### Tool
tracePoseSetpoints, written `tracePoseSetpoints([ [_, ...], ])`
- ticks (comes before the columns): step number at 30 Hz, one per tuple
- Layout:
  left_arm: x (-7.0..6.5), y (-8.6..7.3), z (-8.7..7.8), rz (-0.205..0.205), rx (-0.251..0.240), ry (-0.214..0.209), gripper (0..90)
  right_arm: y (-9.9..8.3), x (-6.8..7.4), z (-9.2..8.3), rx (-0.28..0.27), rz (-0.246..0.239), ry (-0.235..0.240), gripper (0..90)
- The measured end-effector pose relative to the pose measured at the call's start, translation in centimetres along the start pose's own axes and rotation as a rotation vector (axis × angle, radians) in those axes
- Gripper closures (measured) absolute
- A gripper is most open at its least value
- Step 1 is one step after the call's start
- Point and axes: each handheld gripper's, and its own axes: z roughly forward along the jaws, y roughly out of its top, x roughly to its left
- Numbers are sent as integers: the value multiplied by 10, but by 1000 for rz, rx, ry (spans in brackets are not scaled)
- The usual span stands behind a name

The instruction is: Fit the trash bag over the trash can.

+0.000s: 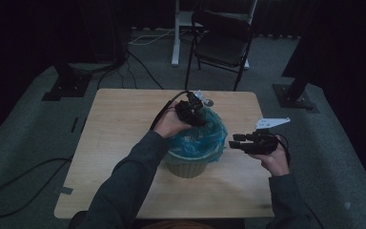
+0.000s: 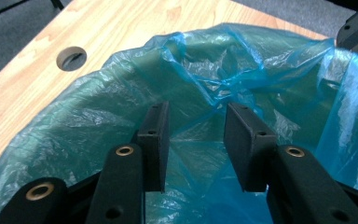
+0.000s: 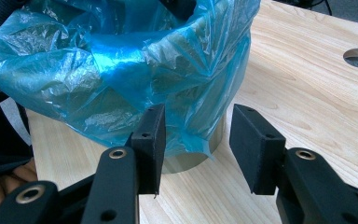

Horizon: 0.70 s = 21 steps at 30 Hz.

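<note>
Inside, a blue bag (image 1: 198, 138) lines the bin (image 1: 187, 167).

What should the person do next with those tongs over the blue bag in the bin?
Probably lower the left tongs a little and close them on the crumpled fold of the blue bag just ahead. Their jaws stand apart with nothing gripped, and that fold sags inside the bin instead of lying over the rim.

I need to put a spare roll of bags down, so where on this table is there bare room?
The table is bare left of the bin out to its left edge, and along the far edge behind the blue bag. Right of the bin is crowded: the right claw hovers there. The left claw sits over the bag's mouth.
</note>
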Motion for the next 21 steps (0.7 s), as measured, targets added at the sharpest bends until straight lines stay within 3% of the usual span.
tracePoseSetpoints([
  [6, -1, 0, 4, 13, 36, -7, 605, 0, 0, 0, 1, -2, -1, 553],
  [11, -1, 0, 4, 17, 38, -1, 605, 0, 0, -1, -1, 0, 0, 552],
  [15, -1, 0, 1, 10, 14, 13, 601, 0, 0, -1, -1, 0, -1, 552],
  [21, -1, -1, -17, 5, -99, 30, 590, -1, 0, -1, -1, 2, -2, 553],
])
